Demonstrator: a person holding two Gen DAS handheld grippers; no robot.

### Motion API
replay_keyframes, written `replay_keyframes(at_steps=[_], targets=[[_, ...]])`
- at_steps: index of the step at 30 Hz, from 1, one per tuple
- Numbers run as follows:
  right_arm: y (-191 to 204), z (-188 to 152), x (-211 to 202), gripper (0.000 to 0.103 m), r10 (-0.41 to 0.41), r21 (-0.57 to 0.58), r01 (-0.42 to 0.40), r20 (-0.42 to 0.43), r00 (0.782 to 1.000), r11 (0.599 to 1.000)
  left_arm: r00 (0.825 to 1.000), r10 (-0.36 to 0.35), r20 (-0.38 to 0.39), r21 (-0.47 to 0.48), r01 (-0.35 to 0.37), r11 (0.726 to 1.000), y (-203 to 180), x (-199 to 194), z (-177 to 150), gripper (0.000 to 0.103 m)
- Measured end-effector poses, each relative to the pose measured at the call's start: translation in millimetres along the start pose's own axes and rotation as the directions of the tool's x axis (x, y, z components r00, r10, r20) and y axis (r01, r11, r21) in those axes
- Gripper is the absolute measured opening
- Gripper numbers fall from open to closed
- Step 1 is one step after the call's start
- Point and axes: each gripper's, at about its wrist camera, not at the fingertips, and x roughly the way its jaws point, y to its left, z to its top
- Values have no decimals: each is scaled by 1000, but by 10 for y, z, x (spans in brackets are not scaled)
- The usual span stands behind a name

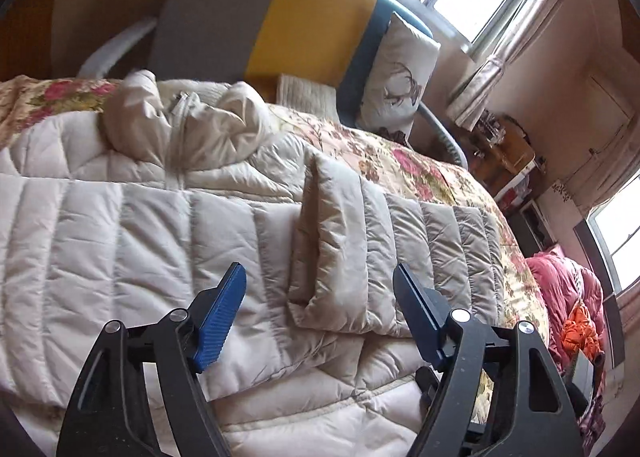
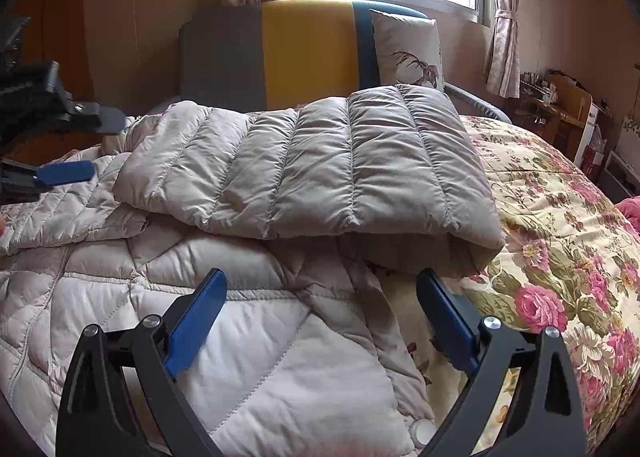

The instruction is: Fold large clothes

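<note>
A cream quilted puffer coat [image 1: 140, 225] lies spread on the bed, its hood [image 1: 176, 121] bunched near the headboard. One sleeve [image 1: 360, 241] lies folded across the body; in the right wrist view the sleeve [image 2: 320, 165] lies over the coat body [image 2: 200, 321]. My left gripper [image 1: 320, 277] is open and empty, just above the coat near the sleeve cuff. My right gripper [image 2: 322, 283] is open and empty, above the coat's edge below the sleeve. The left gripper [image 2: 76, 145] also shows at the left edge of the right wrist view.
The bed has a floral quilt [image 2: 560, 249] and a grey, yellow and blue headboard [image 2: 280, 53]. A deer-print pillow [image 2: 412, 49] leans on it. Pink and orange clothes [image 1: 572, 297] lie past the bed. A cluttered wooden desk [image 2: 560, 109] stands by the window.
</note>
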Motion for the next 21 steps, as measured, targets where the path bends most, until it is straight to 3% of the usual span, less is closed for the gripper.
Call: replay_keyframes(at_steps=[3, 5, 6, 7, 9, 15, 21], targets=[[-38, -18, 21, 96, 13, 17, -13, -3, 1000, 1000, 998, -9, -69, -11, 9, 1000, -85, 326, 4, 68], [-45, -15, 48, 95, 18, 20, -17, -14, 1000, 1000, 995, -8, -98, -16, 6, 1000, -106, 449, -12, 47], [-56, -16, 53, 95, 19, 24, -19, -14, 1000, 1000, 994, -3, -107, -32, 0, 999, -104, 495, -14, 28], [-62, -18, 55, 95, 23, 26, -23, -13, 1000, 999, 993, -28, -117, -55, 22, 998, -77, 514, -3, 16], [-74, -26, 59, 95, 28, 31, -28, -12, 1000, 999, 992, -73, -101, -84, 64, 994, -57, 450, 33, 13], [-86, -36, 47, 95, 25, 33, -25, 0, 1000, 999, 995, -89, 40, -72, 92, 993, 50, -194, 237, 11], [-80, -34, 40, 95, 22, 31, -22, 1, 1000, 999, 991, -50, 127, -77, 60, 995, 304, -687, 252, 11]])
